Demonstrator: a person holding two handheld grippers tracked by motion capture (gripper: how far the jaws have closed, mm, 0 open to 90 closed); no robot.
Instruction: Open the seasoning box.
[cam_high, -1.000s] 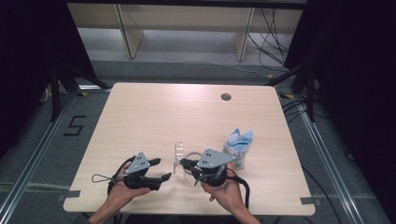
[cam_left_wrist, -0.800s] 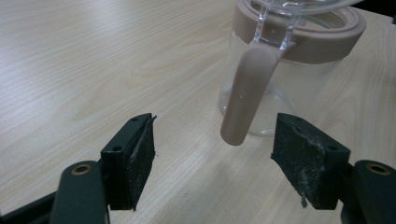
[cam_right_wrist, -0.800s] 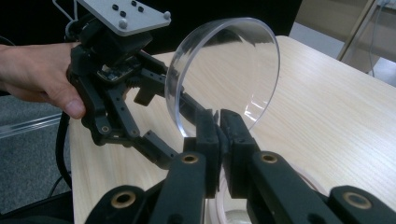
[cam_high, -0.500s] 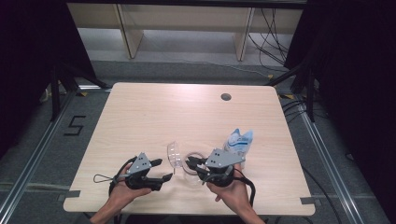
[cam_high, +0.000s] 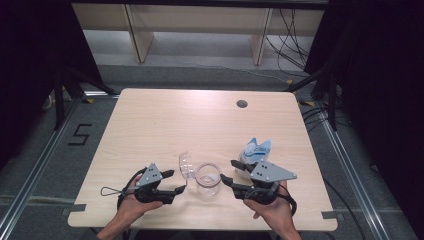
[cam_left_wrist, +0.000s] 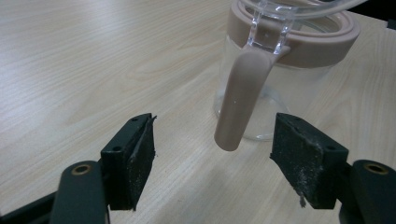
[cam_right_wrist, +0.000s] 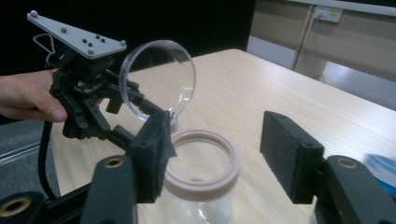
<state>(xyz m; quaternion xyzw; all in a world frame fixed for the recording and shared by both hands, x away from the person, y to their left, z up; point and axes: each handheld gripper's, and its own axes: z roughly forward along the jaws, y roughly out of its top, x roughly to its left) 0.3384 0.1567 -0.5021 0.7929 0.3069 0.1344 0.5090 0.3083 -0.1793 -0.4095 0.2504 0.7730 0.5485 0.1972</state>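
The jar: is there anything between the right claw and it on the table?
Nothing visible stands in the way. The right claw is open, its jaws having just been opening, right beside the jar, with only bare table between them. The blue and white packet lies behind the claw.

High view overhead; gripper views close, sharing jar (cam_high: 208, 180).

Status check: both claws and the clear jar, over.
Left claw open, latch strap hanging between its pads, untouched. Right claw just opened, off the jar. Lid flipped up. Blue-white packet behind right claw.
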